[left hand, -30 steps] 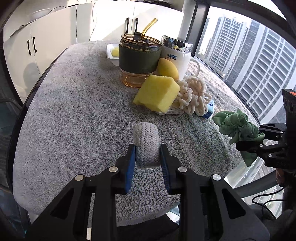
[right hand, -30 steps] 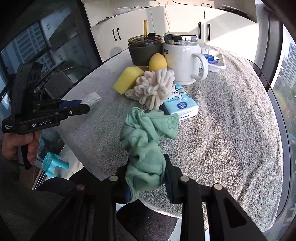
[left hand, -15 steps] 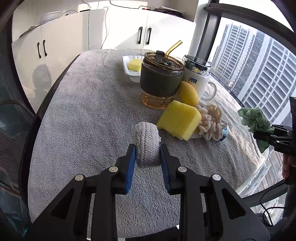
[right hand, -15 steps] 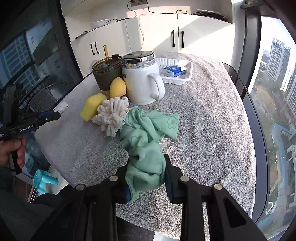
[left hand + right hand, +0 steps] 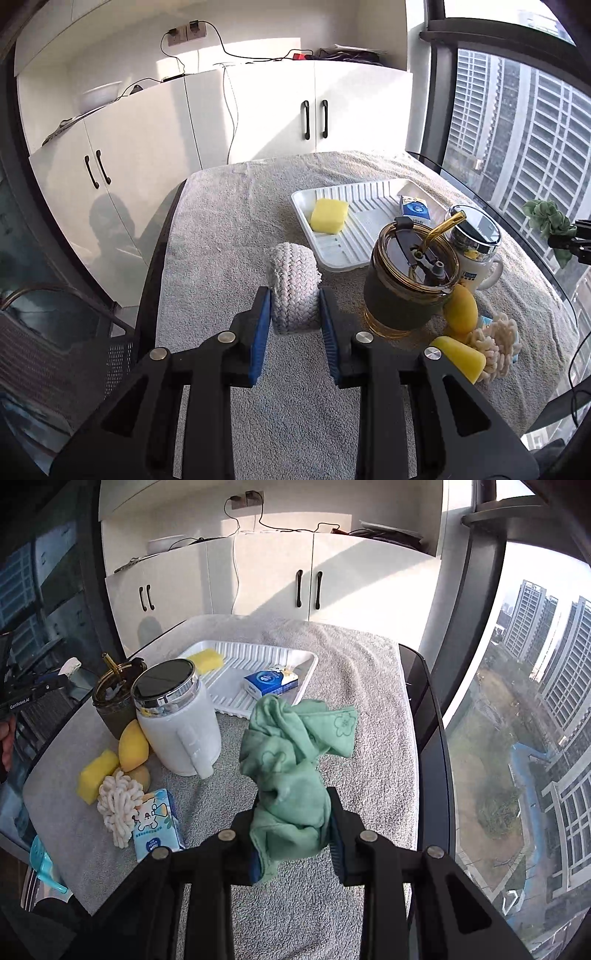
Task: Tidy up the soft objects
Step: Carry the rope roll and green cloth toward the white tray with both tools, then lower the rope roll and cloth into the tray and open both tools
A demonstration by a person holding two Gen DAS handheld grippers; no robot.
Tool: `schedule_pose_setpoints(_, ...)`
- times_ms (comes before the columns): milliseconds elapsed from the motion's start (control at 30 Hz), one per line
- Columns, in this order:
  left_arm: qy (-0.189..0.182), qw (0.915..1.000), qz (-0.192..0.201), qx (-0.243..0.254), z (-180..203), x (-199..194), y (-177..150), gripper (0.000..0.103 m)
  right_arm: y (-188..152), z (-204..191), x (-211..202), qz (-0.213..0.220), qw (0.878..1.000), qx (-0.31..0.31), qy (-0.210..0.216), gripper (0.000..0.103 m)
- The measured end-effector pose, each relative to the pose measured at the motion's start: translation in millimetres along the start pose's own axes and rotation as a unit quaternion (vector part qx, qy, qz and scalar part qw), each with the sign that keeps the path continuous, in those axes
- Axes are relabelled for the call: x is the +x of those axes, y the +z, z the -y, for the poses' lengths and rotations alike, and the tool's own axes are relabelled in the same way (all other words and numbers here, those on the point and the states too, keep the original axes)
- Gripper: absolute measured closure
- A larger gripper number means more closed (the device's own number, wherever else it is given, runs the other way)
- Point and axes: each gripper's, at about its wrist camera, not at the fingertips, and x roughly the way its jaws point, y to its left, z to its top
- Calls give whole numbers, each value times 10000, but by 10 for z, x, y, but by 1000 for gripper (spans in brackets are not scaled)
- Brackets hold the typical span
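**A:** Left wrist view – what's laid out, biggest first?

**B:** Towel-covered surface [image 5: 229, 229], then the white tray [image 5: 369, 206] at the far side w/ a yellow sponge [image 5: 328, 216] and tissue pack [image 5: 413, 209] in it – looks like the drop spot for soft stuff.

**A:** And you're holding?

**B:** Left gripper [image 5: 294, 314], jaws narrow, clamped on the rope roll [image 5: 293, 284], lifted short of the tray. Right gripper [image 5: 293, 834] pinches the green cloth [image 5: 291, 760] by its bunched end, so the rest flops free above the surface, near the tray.
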Motion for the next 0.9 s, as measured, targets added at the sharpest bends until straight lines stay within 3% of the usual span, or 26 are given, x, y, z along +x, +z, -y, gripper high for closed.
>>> schedule_pose_setpoints(300, -409, 9940, -273, 978, 106, 1004, 818, 78, 1014, 209, 659, -130, 9986, -514, 14, 72)
schedule_pose_setpoints(467, -955, 9870, -536, 1173, 234, 1560, 1066, 78, 1431, 104, 1176, -348, 9964, -695, 335, 72)
schedule_pose_setpoints(700, -1646, 9679, -898, 1671, 624, 2077, 1142, 78, 1665, -190, 1943, -861, 9888, -1035, 640, 72)
schedule_pose_setpoints(900, -1646, 9570, -1081, 2129, 901, 2326, 1048, 78, 1696, -440, 2388, -1091, 9825, -1353, 672, 72)
